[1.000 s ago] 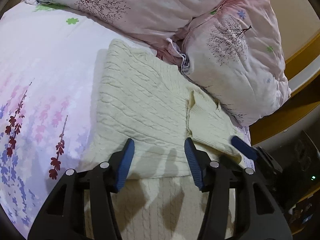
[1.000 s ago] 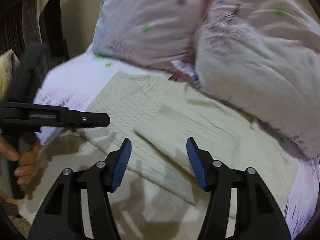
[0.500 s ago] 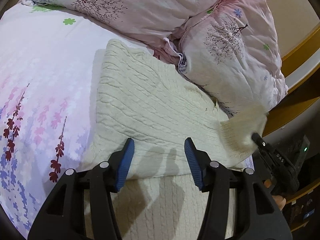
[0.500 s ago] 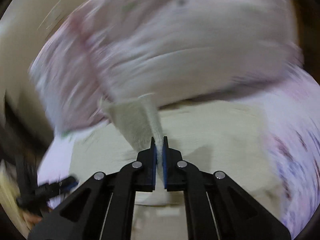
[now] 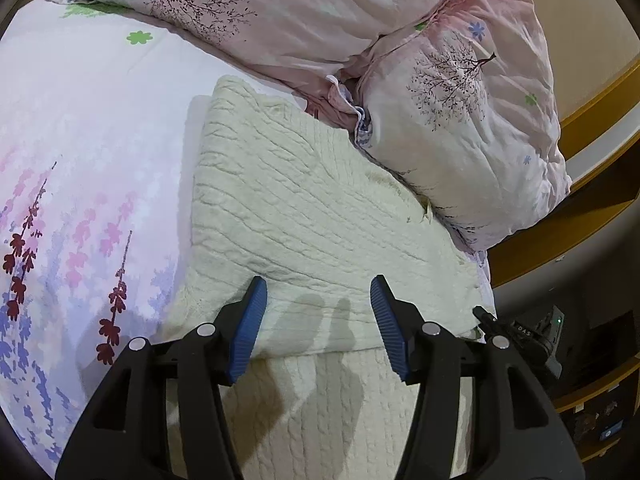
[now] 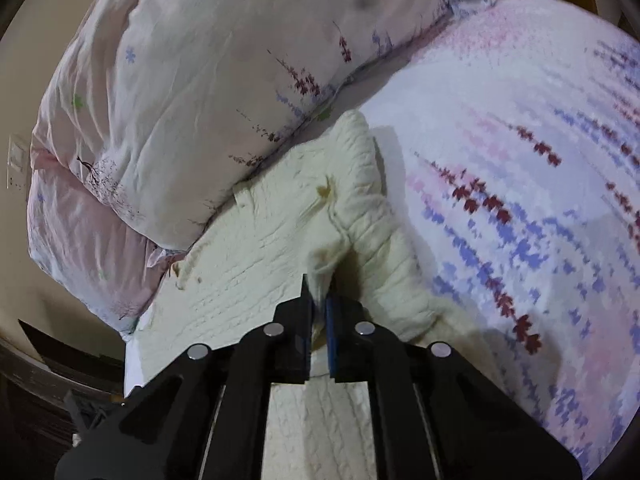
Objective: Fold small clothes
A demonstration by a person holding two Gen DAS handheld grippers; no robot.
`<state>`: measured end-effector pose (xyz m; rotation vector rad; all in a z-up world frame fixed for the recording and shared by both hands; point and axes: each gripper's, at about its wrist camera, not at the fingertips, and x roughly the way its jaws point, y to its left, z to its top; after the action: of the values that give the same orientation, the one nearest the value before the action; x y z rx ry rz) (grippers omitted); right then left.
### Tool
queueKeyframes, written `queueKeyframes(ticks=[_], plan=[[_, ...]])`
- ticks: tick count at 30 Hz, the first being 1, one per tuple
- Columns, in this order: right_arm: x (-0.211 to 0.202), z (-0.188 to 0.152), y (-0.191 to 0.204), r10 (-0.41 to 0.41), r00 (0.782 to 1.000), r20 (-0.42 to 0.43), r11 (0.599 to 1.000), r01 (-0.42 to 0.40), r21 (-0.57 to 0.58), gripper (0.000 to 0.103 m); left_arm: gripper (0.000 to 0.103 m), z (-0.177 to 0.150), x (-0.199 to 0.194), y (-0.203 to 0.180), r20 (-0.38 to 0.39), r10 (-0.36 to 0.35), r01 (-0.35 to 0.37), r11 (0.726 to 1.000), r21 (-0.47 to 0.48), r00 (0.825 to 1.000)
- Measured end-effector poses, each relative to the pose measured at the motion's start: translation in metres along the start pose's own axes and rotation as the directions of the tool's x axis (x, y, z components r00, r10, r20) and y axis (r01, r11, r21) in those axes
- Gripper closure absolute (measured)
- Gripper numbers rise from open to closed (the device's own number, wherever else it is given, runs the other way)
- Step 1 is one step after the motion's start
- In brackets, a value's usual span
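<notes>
Left wrist view: left tongs (image 5: 316,312), blue pads apart, holding nothing, hovering over the near fold of the sweater (image 5: 304,208). Sweater: cream cable knit, lying on the bed (image 5: 88,128) with its far side against the pillows (image 5: 460,112); an upper layer lies doubled over a lower panel that runs under the tongs. Change noted: a second ago a small flap, likely a sleeve, lay folded on the right part of the knit; half a second ago it was lifted off toward the bed's right edge; now that area shows a plain, flat surface and the flap is out of sight here. The right tongs (image 5: 480,314) show only as a dark tip at the sweater's right corner. Right wrist view: right tongs (image 6: 318,300), pads together, clamped on a pinch of cream knit, which rises in a ridge from the pads toward the pillows (image 6: 200,100). These tongs were apart a second ago and gripped half a second ago. Judgement: the sleeve is being redone, so the fold is mid-step, not finished. Condition of item: thick, soft, ribbed; a few brownish specks near the collar edge; edges roughly square on the left, rumpled at the gripped part.
</notes>
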<state>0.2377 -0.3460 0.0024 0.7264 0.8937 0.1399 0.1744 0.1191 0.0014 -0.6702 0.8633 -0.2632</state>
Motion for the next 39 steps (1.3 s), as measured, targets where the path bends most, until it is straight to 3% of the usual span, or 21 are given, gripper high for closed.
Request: queueKeyframes(ticks=[5, 7, 10, 14, 17, 23, 29, 34, 39], plan=[[-0.016, -0.01, 0.014, -0.046, 0.996, 0.075, 0.993, 0.053, -0.104, 0.098, 0.047, -0.001, 0.0, 0.0, 0.003, -0.001, 0.001, 1.0, -0.001, 1.0], [-0.002, -0.012, 0.013, -0.137, 0.99, 0.019, 0.983, 0.138, -0.123, 0.098, 0.047, 0.0, 0.0, 0.0, 0.003, 0.002, -0.002, 1.0, 0.004, 1.0], [0.002, -0.009, 0.013, -0.163, 0.987, -0.006, 0.977, 0.161, -0.139, 0.097, 0.047, -0.004, -0.003, -0.004, 0.002, 0.018, -0.019, 1.0, 0.024, 1.0], [-0.023, -0.012, 0.018, -0.12, 0.993, -0.006, 0.977, 0.117, -0.177, 0.057, 0.042, -0.018, -0.028, -0.009, 0.011, -0.004, 0.003, 0.997, 0.08, 1.0], [-0.051, -0.018, 0.012, -0.065, 0.998, -0.018, 0.975, 0.06, -0.215, 0.049, 0.039, -0.033, -0.057, -0.006, 0.025, -0.004, 0.001, 0.992, 0.127, 1.0], [-0.097, -0.039, -0.028, -0.002, 0.996, -0.092, 0.975, -0.019, -0.22, 0.049, 0.037, -0.075, -0.111, 0.017, 0.03, 0.003, -0.007, 0.991, 0.136, 1.0], [-0.121, -0.065, -0.059, -0.069, 0.985, -0.159, 0.96, 0.022, -0.279, 0.049, 0.038, -0.116, -0.134, 0.028, 0.011, -0.014, 0.013, 0.994, 0.112, 1.0], [-0.129, -0.085, -0.071, -0.044, 0.971, -0.235, 0.961, -0.023, -0.277, 0.06, 0.039, -0.141, -0.134, 0.03, -0.02, -0.057, 0.059, 0.995, 0.084, 0.998], [-0.132, -0.103, -0.078, 0.04, 0.949, -0.311, 0.966, -0.116, -0.232, 0.077, 0.045, -0.161, -0.135, 0.029, -0.026, -0.101, 0.103, 0.993, 0.064, 0.995]])
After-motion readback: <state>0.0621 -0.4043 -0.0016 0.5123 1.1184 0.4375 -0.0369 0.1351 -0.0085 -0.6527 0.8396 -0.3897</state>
